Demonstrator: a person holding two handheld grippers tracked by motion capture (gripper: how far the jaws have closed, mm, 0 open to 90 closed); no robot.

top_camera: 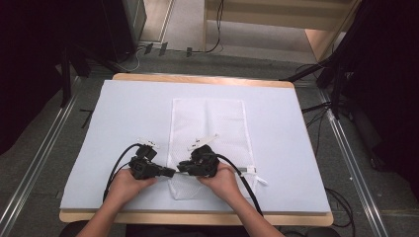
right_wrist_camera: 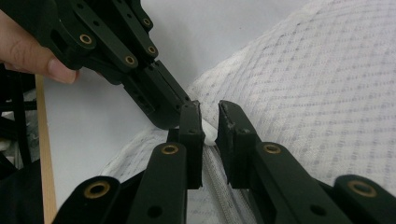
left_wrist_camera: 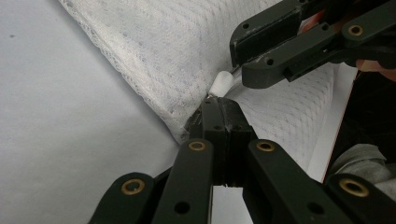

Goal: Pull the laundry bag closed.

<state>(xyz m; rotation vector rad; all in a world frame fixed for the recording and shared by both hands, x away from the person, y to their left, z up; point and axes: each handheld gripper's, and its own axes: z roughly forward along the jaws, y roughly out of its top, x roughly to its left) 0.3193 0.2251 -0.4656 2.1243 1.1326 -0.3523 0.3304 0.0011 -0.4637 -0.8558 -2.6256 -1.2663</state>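
A white mesh zip bag (top_camera: 207,123) lies flat on the pale mat (top_camera: 123,118), and both grippers meet at its near left edge. My left gripper (top_camera: 173,172) (left_wrist_camera: 219,116) is shut, pinching the bag's hem (left_wrist_camera: 187,122) at the end of the zip. Just beyond its tips sits the white zipper pull (left_wrist_camera: 221,84). My right gripper (top_camera: 181,169) (right_wrist_camera: 208,116) faces it from the other side. Its jaws stand a narrow gap apart with the pull (right_wrist_camera: 210,136) wedged between the pads. In the left gripper view, those right jaws close around the pull's thin end.
The mat covers a wooden table (top_camera: 197,79) whose near edge lies just under the person's forearms. Black cables (top_camera: 113,173) trail from both grippers toward the front. A white tab (top_camera: 254,173) sticks out at the bag's near right edge. Dark stands and floor cables surround the table.
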